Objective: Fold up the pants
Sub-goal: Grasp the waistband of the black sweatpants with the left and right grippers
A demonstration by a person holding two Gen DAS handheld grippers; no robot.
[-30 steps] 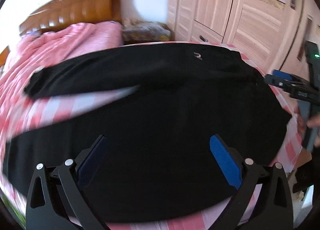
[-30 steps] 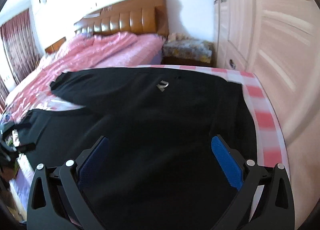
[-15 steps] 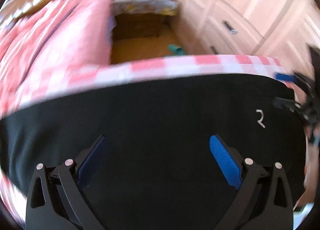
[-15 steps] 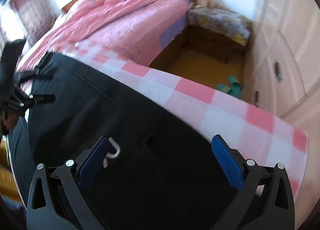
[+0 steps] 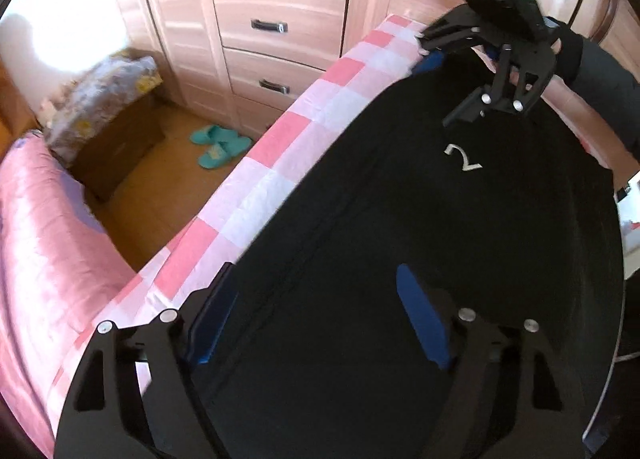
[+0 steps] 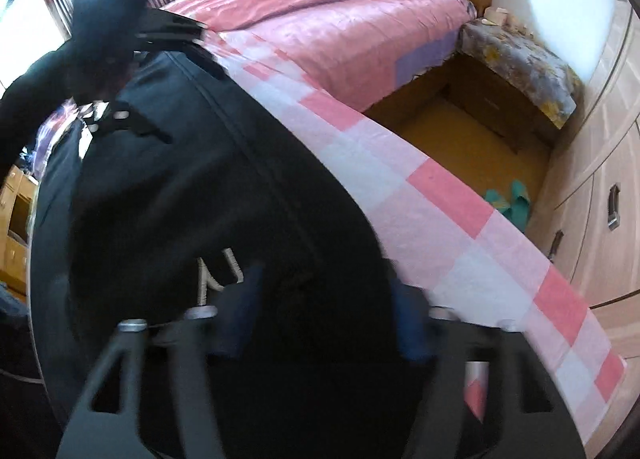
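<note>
Pants: black fabric pants point(image 5: 400, 227) with a small white logo point(image 5: 462, 157) lie spread flat on a pink-and-white checked cloth point(image 5: 280, 163), along its far edge.
Left gripper: black two-finger gripper with blue pads point(image 5: 316, 315) hangs low over the pants, jaws spread wide, one finger at the pants' edge beside the checked cloth, nothing between them.
Right gripper: matching black gripper point(image 6: 328, 311) sits down at the waist end near the logo (its own view is blurred), fingers apart with dark fabric between them; whether they touch the cloth cannot be told.
Surroundings: pink quilted bed point(image 6: 320, 15), light wooden wardrobe with drawers point(image 5: 280, 19), teal slippers point(image 5: 220, 143) on the floor, a draped bedside cabinet point(image 5: 108, 107).
</note>
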